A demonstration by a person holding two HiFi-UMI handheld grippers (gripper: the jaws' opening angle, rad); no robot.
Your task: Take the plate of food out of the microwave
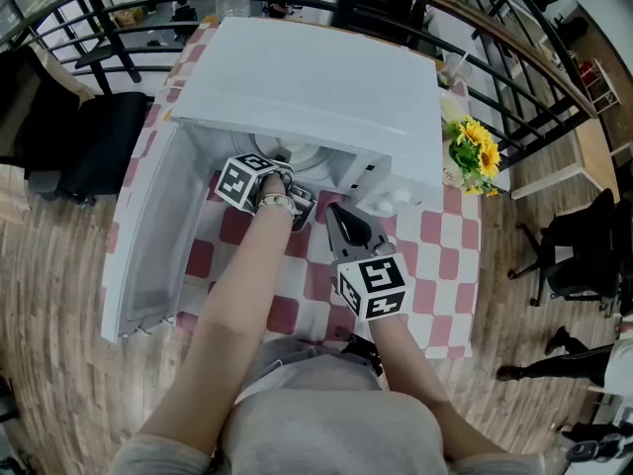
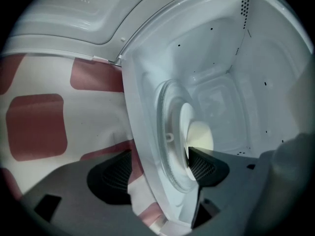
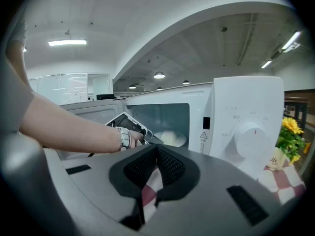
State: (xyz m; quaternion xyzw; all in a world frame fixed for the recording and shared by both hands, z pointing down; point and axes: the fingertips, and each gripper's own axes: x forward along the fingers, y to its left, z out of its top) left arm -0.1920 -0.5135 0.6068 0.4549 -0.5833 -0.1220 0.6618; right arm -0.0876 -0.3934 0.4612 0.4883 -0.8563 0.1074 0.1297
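while left gripper (image 2: 158, 161) is inside microwave (image 1: 316, 87) by plate (image 2: 189, 127), jaws apart | right gripper (image 3: 156, 154): jaws together

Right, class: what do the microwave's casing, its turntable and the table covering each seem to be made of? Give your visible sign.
Microwave casing: probably painted metal or plastic, smooth satin white; the look leaves it open. Turntable: likely glass, since it is see-through and glossy. Table covering: seemingly cloth, matt red-and-white check, creased near the microwave.
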